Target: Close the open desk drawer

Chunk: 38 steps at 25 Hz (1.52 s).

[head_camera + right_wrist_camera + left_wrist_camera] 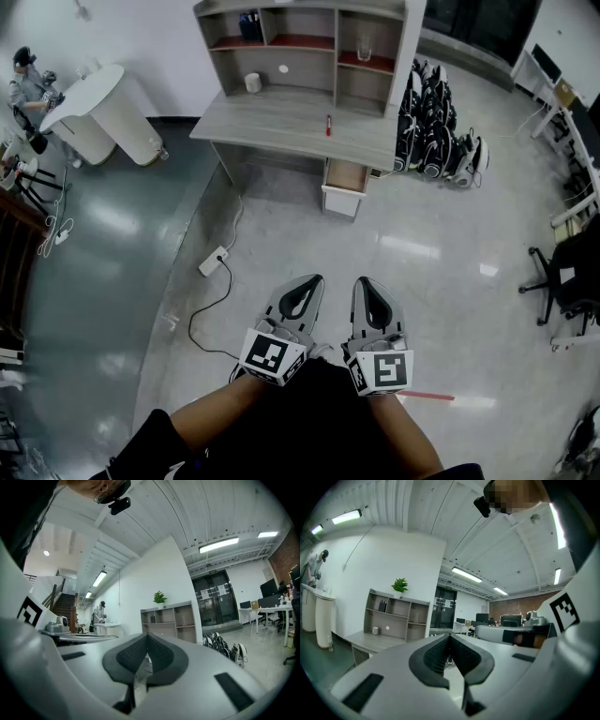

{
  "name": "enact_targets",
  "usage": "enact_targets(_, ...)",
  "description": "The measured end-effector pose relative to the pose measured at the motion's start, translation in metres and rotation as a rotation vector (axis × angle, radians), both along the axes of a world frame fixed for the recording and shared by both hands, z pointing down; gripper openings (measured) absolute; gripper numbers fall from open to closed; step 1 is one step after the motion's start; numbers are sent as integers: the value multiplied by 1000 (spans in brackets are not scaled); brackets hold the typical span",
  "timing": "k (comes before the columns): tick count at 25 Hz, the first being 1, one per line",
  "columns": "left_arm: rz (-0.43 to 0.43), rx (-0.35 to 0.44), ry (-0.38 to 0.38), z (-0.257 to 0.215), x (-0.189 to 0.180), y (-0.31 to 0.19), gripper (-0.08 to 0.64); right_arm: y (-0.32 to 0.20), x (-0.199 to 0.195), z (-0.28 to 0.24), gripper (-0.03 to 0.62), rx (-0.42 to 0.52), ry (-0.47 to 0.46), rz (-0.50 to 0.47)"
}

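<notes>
Across the room, the grey desk (281, 127) with a shelf unit on top stands far from both grippers. Its drawer (345, 178) hangs open under the right end, white front panel (340, 201) pulled out toward me. My left gripper (307, 284) and right gripper (367, 286) are held side by side low in the head view, pointing level at the desk, both shut with nothing between the pads. In the left gripper view the left gripper (450, 637) frames the desk (365, 641) at left. The right gripper (147, 637) sees the shelves (171, 620) ahead.
A power strip (213, 261) and its black cable lie on the floor to the left. Black-and-white bags (436, 131) are piled right of the desk. An office chair (562, 281) stands at far right. A person (23, 84) works at a white counter (103, 112).
</notes>
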State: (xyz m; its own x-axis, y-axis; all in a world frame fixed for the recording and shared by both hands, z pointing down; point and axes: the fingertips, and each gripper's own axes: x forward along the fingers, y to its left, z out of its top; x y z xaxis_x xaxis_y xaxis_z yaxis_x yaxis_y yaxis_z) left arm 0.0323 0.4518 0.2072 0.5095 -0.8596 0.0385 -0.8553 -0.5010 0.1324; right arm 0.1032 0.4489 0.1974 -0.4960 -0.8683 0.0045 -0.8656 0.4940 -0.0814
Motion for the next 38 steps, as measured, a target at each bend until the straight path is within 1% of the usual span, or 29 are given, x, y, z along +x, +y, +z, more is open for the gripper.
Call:
enact_targets(3, -7, 18, 19, 2, 2, 5, 12, 8, 2, 1, 17, 9, 16, -8)
enact_targets(6, -23, 21, 29, 5, 0, 3, 12, 9, 12, 5, 17, -7, -19, 12)
enact_targets(9, -32, 31, 26, 2, -3, -3, 12, 7, 26, -1, 17, 24, -42, 48)
enact_targets(12, -27, 56, 37, -2, -1, -16, 12, -7, 33, 0, 17, 27, -32, 62)
enact_targets(14, -27, 57, 40, 0, 0, -27, 12, -19, 33, 3, 17, 18, -26, 66)
enact_targets(17, -19, 53, 43, 5, 1, -48, 12, -32, 30, 2, 17, 46, 19, 73)
enact_targets(19, -5, 48, 49, 8, 1, -65, 12, -45, 25, 3, 17, 47, 46, 62)
enact_targets(27, -8, 12, 85, 29, -18, -146, 12, -125, 8, 33, 17, -58, 87, 62)
enact_targets(32, -31, -6, 68, 37, -51, -201, 12, -187, -20, 33, 17, -64, 135, 55)
enact_targets(35, -16, -19, 60, 38, -63, -235, 12, -228, -34, 36, 17, -86, 134, 74)
enact_targets(38, -1, -20, 81, 33, -72, -269, 12, -264, -46, 39, 17, -108, 116, 82)
